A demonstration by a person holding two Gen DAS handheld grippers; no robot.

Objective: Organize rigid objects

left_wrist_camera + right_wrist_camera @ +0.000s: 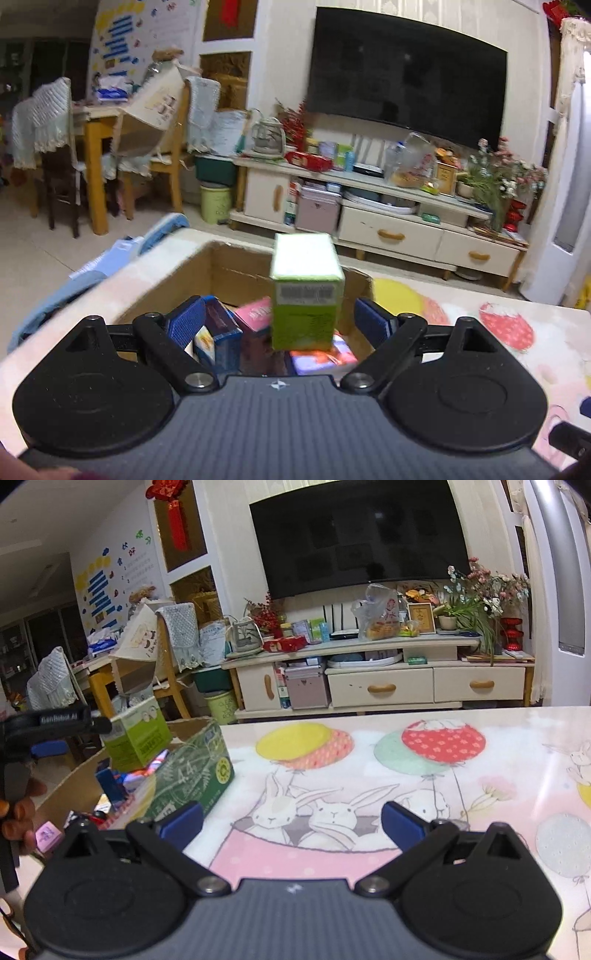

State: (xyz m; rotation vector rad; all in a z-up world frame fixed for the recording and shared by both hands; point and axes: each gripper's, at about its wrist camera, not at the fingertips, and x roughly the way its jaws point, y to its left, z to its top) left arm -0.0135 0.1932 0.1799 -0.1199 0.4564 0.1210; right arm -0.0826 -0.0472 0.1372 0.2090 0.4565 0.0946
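Observation:
A green carton [306,295] stands upright between the wide-apart blue pads [186,325] of my left gripper [279,323], and neither pad touches it. It sits over the packs inside an open cardboard box [236,273]: a dark blue box [221,332], a pink box [256,314] and a colourful packet [321,360]. In the right wrist view the green carton [136,738] is slightly tilted at the top of the cardboard box [199,771]. My right gripper [291,823] hangs open over the bunny-print tablecloth [332,775], holding nothing.
The table's far edge [406,710] runs across the right wrist view. A blue cloth [110,266] lies beside the table's left corner. A hand [16,812] grips the left tool. A TV cabinet [388,225] and chairs [55,147] stand across the floor.

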